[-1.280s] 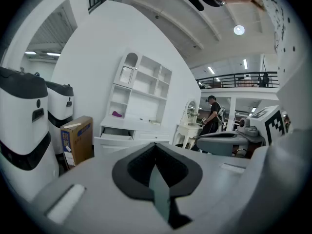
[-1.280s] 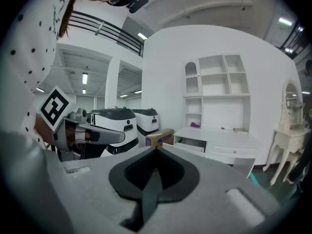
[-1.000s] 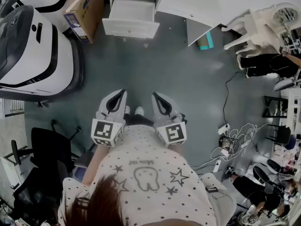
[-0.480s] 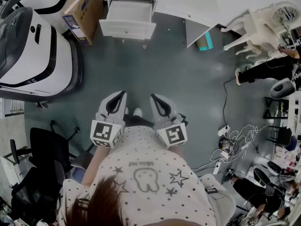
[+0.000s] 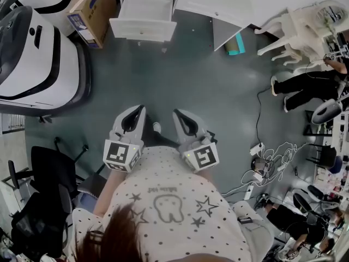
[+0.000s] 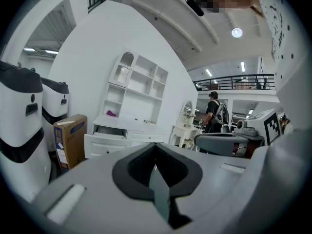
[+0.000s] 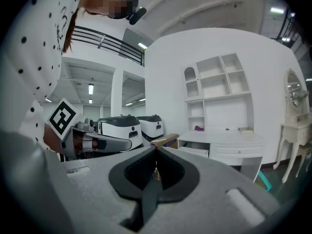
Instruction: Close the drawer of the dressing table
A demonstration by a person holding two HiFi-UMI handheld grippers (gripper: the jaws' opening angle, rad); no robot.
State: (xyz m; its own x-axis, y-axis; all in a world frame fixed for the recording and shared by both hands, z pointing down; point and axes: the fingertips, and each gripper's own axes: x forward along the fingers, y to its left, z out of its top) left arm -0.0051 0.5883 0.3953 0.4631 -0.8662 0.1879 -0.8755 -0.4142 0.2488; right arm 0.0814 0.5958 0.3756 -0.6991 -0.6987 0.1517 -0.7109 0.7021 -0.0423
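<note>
Well ahead across the floor, up and slightly to the left, the drawer (image 5: pixel 143 25) stands pulled out of the dressing table (image 5: pixel 210 1), its long front face lying crosswise to the person. The left gripper (image 5: pixel 141 108) and right gripper (image 5: pixel 176 113) both have their jaws pressed together on nothing (side by side at the waist). The left one looks slightly nearer for a straight push.

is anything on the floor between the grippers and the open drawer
Nothing visible stands in the way. Bare grey floor lies between the left gripper, the right gripper and the open drawer. The cardboard box stands beside the drawer, off the path.
</note>
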